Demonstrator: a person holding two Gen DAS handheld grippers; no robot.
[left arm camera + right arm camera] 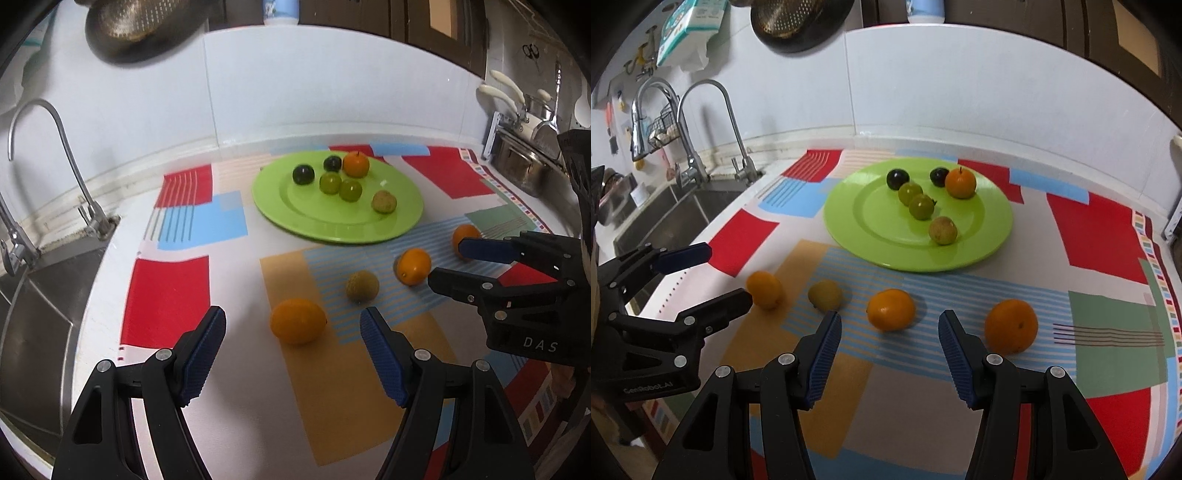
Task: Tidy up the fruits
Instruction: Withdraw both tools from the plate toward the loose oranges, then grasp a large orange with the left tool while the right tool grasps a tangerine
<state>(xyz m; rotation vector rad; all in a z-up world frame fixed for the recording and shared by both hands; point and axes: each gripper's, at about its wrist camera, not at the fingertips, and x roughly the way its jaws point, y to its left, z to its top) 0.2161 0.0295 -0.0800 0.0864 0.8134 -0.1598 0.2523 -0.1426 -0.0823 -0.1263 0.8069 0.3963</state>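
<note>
Left hand-held gripper (293,332): we see its jaws standing wide with nothing between the pads; an orange (298,321) lies on the mat (166,295) just ahead, framed between the two fingers but not touched. Right hand-held gripper (890,332): jaws also apart, somewhat narrower, nothing held; a second orange (891,309) sits just beyond its fingertips, centred in the gap.

Loose fruit on the bench, a rough row across the mat: four oranges, counting a third orange (1011,325) right of the right gripper's fingers and a small orange (466,236) partly hidden behind the right gripper's blue pad in the left view, plus one yellowish fruit (825,294) between the two gripper targets.

Further back: green plate (857,236) already carrying six pieces, namely two dark plums, two green ones, a brownish one and an orange with a stalk. Behind that, white wall; sink (665,214) and taps off to the left.

We judge the step in hand as the approach to grasp, both grippers lined up on one orange each. Sorting is partly done: five pieces are off the plate.

Next move calls for lowering until the pads bracket the widest part of the fruit, then closing gently. Round fruit may roll if one pad touches first.
</note>
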